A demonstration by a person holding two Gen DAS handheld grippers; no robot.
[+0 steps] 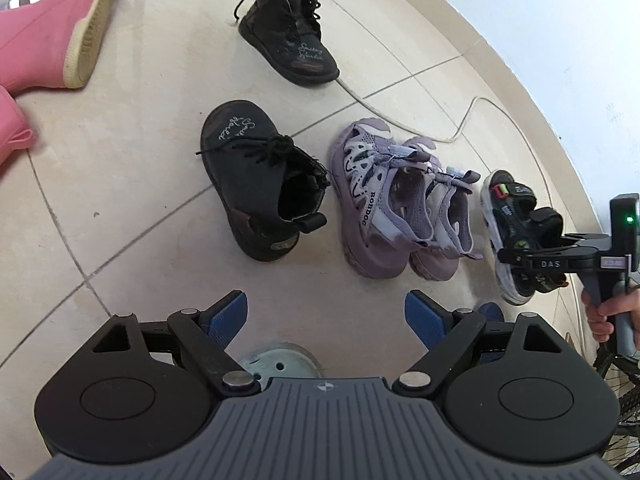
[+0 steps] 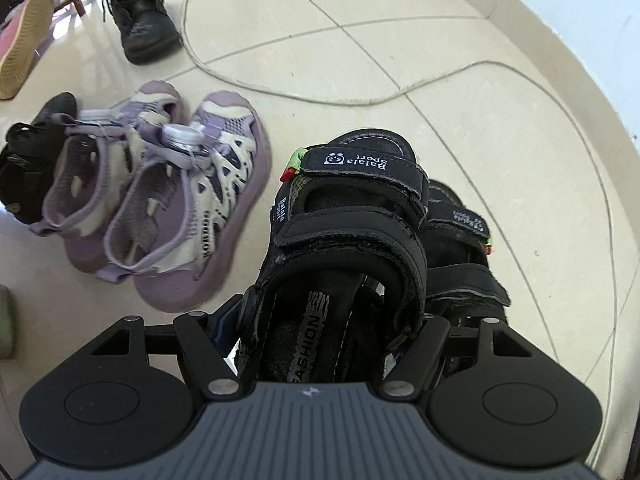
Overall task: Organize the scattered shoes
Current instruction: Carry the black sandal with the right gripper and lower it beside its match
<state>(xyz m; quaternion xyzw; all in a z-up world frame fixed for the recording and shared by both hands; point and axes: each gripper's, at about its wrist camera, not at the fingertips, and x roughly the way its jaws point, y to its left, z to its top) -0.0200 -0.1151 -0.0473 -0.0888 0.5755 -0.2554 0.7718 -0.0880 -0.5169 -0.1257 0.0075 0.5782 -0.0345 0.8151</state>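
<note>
in the left wrist view, the left gripper point(image 1: 326, 314) is seen spread wide over bare floor tile point(image 1: 132, 148), with nothing between its blue pads point(image 1: 226, 318). ahead of it a black boot point(image 1: 260, 180) lies with its toe pointing away, and a second black boot point(image 1: 290, 34) lies farther off, toe pointing the other way, well apart from the first. a pair of purple sandals point(image 1: 396, 204) is set side by side, touching, just right of the near boot. at the right edge the right gripper point(image 1: 516, 256) is seen from the side, held by a hand point(image 1: 604, 314), and a black sandal point(image 1: 516, 216) is caught in it, tilted against the floor. a pink shoe point(image 1: 60, 28) lies on its side at the upper left, and a pale cord point(image 1: 432, 124) runs across the tiles beside the far boot. a round floor drain point(image 1: 280, 364) shows under the left gripper.

in the right wrist view, the black sandal point(image 2: 344, 240) is seen from behind its heel, pinched at the heel sides by the right gripper point(image 2: 320, 328). only here is a second black sandal point(image 2: 460, 240) shown, just right of the held one and partly hidden by it; whether the two touch cannot be told. the purple sandals point(image 2: 160, 192) lie to the left, the far boot point(image 2: 144, 20) beyond them, and the cord point(image 2: 320, 98) loops between.
</note>
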